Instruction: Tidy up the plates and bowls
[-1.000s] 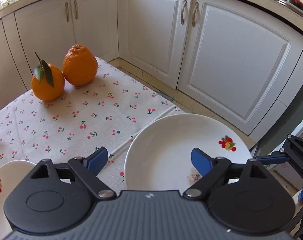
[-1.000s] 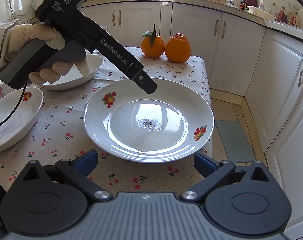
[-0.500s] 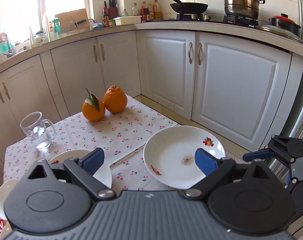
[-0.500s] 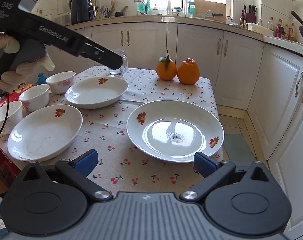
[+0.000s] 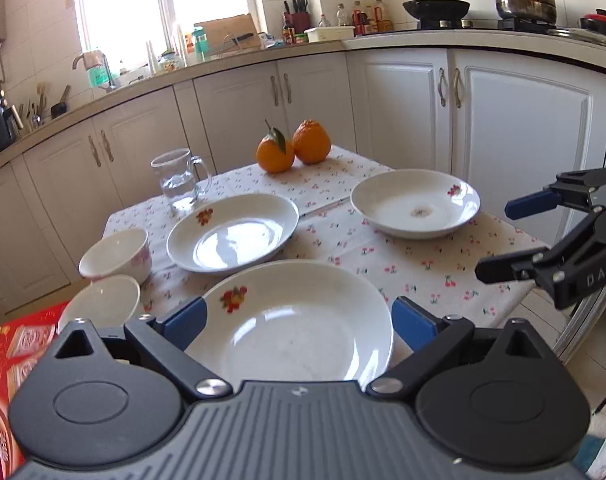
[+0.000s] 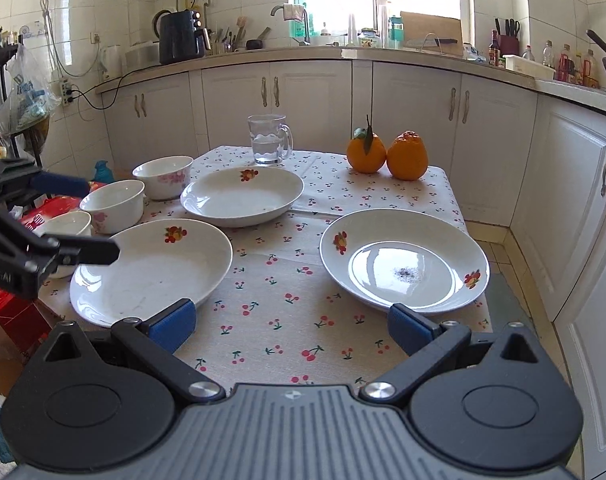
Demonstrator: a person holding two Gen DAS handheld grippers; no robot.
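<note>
White plates sit on the cherry-print cloth (image 6: 271,280): in the right wrist view the near plate (image 6: 151,276) lies lower left, the far plate (image 6: 243,196) at centre and the stained plate (image 6: 403,260) right of centre. Three bowls (image 6: 115,204) cluster at the left edge, a glass mug (image 6: 269,140) and two oranges (image 6: 387,154) above. The left gripper (image 5: 299,322) hovers over the near plate, its jaws opening, gripping nothing. The right gripper (image 6: 291,326) stands wide open and empty at the frame's bottom
</note>
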